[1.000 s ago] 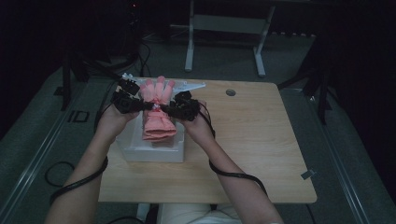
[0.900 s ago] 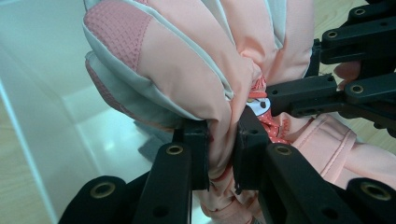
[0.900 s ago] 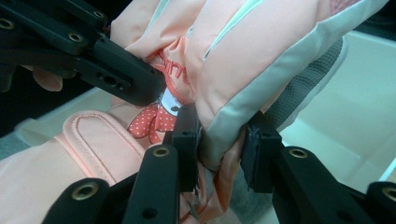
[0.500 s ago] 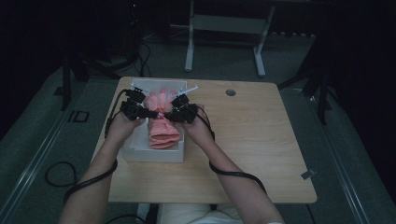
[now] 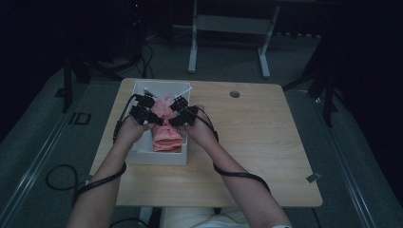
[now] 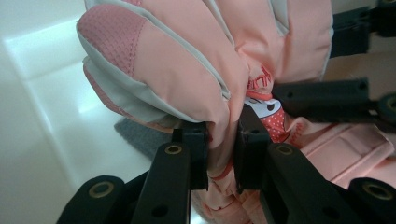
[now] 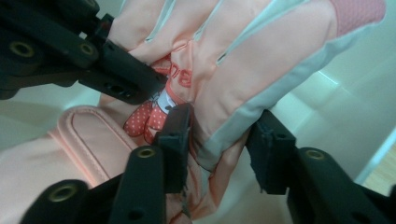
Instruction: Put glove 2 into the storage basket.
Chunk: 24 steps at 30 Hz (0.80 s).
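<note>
Pink glove (image 5: pixel 167 124) over white box (image 5: pixel 142 156): left tool (image 6: pixel 220 154) pinches it; right tool (image 7: pixel 219 149), just opening, straddles its edge.

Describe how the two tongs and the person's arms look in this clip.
Both the left tongs and the right tongs are black, with flat bars pinned by brass-coloured rivets and ending in blocky square pads. A black cable trails from the left one along the forearm, and another black cable loops under the right forearm. The forearms are bare, with no sleeves in sight.

Red embroidered lettering on pink glove (image 6: pixel 261 79), partly hidden in folds, apparently "Pink"; nothing else legible.
</note>
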Motion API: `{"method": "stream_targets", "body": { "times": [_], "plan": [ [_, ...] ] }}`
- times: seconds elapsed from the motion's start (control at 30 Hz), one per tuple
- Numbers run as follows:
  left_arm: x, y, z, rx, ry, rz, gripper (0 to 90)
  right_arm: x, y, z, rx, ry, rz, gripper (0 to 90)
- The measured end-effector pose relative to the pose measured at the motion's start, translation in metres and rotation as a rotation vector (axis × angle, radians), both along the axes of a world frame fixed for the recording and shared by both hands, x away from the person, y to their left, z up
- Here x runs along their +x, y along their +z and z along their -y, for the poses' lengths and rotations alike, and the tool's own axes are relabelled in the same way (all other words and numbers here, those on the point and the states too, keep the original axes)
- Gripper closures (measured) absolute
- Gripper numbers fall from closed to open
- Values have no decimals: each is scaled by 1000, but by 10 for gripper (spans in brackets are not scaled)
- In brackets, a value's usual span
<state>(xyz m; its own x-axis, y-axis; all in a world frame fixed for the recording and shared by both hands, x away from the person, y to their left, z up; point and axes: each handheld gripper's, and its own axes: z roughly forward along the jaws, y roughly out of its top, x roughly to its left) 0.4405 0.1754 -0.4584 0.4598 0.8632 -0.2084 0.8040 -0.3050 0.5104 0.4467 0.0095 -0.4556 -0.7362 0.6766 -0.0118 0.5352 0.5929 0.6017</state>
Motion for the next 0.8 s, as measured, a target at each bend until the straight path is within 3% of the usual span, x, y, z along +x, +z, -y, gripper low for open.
{"method": "stream_targets", "body": {
  "times": [0.1, 0.23, 0.3, 0.37, 0.4, 0.5, 0.53, 0.6, 0.7, 0.8],
  "plan": [
    [2, -4, 0, 22, 9, -23, 760, 0, 0, -4, -42, 3, 8, 539],
    [4, -7, 4, 50, 18, -30, 694, 1, 0, -5, -28, 11, 3, 502],
    [6, -10, 5, 92, 26, -38, 673, 1, 1, -4, -20, 18, 7, 479],
    [6, -12, 7, 116, 34, -34, 634, 1, 5, -2, 1, 28, 17, 455],
    [6, -14, 8, 138, 31, -25, 621, -1, 11, 1, 37, 35, 24, 443],
    [7, -14, 11, 162, 35, -18, 603, -2, 16, 4, 65, 46, 31, 426],
    [7, -15, 15, 197, 40, -6, 599, -3, 21, 8, 88, 51, 38, 413],
    [6, -18, 18, 215, 40, 4, 600, -4, 24, 12, 106, 51, 40, 404],
    [6, -20, 20, 218, 35, 10, 600, -5, 26, 16, 116, 53, 41, 398],
    [5, -16, 19, 189, 50, 24, 590, -6, 27, 19, 122, 57, 43, 392]
  ]
}}
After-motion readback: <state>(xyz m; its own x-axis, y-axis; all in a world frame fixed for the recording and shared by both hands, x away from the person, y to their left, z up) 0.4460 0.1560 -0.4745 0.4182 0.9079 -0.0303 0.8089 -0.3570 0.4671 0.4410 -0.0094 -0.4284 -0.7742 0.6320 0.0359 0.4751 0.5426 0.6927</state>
